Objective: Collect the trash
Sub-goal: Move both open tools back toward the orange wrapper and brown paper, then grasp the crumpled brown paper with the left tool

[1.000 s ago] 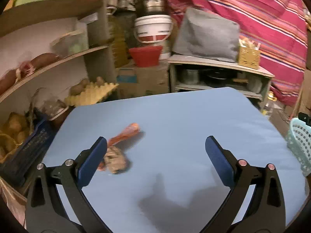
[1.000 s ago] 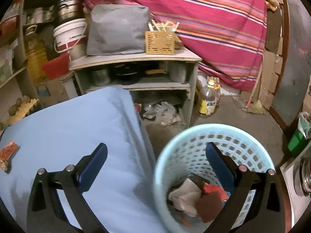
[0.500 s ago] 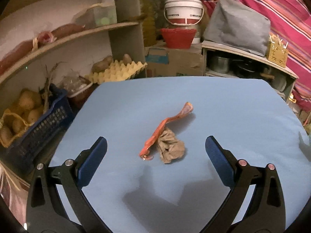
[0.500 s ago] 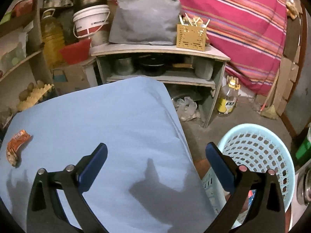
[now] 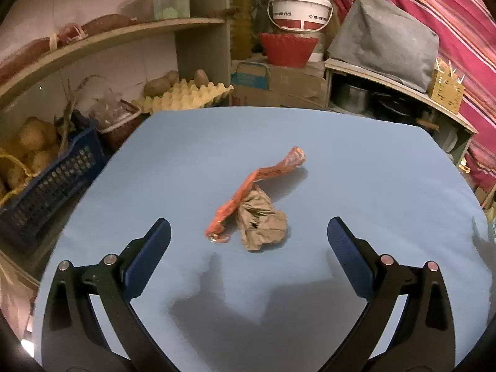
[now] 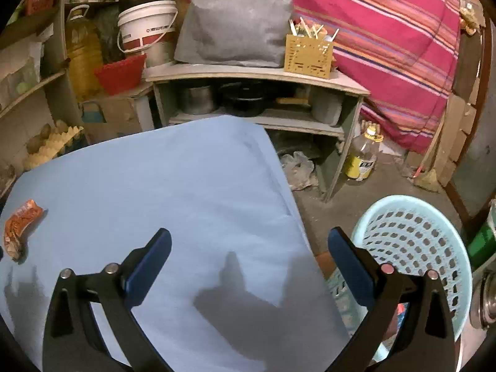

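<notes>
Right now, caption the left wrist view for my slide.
Open left gripper hovers over a blue table, facing an orange wrapper touching a crumpled brown paper.

Dim storeroom — wooden shelves (image 5: pixel 124 32), striped red cloth (image 6: pixel 387 31), bare floor (image 6: pixel 356 198).

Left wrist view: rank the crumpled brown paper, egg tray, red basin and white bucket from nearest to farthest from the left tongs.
1. Crumpled brown paper, on the blue table just ahead of the open left tongs.
2. Egg tray, past the table's far left edge.
3. Red basin, behind, centre.
4. White bucket, right behind the basin, higher.
</notes>
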Demonstrator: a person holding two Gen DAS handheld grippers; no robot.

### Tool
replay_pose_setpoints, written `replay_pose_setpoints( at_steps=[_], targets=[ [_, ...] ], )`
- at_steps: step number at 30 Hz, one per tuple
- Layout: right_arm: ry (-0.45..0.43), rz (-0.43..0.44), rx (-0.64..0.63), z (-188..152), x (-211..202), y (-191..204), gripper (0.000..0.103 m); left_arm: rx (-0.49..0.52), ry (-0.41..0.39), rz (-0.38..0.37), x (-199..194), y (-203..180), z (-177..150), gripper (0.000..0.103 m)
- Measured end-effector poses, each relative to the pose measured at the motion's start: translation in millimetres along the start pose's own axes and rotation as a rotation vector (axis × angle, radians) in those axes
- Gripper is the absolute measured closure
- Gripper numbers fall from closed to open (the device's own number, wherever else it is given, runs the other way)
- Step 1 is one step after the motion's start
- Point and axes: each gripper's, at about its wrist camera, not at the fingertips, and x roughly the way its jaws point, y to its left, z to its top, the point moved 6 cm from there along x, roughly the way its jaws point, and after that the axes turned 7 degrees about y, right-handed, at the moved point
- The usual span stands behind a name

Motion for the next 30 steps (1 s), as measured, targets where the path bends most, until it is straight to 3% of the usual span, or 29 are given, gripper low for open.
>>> replay_pose_setpoints(
  at_steps=[6,13,17,24,30],
  targets=[
    [0.008,0.008,-0.040,2.0,4.5,15.2,0.004,0.013,0.037,-0.022,24.3,-19.4,-3.6,0.008],
    [0.018,0.023,-0.061,2.8,9.1,29.7,0.004,0.028,0.095,-0.001,47.8,-22.0,3.4,0.036],
    [0.024,0.025,-0.082,1.2,10.2,39.1,0.004,0.007,0.133,-0.018,55.9,-11.6,3.9,0.065],
    [0.022,0.011,-0.150,-8.5,6.0,55.0,0.004,0.048,0.104,-0.062,21.3,2.1,-3.1,0.065],
    [0.008,0.047,-0.186,-15.9,-4.6,78.8,0.004,0.080,0.061,-0.074,-16.9,27.7,-11.9,0.065]
  ],
)
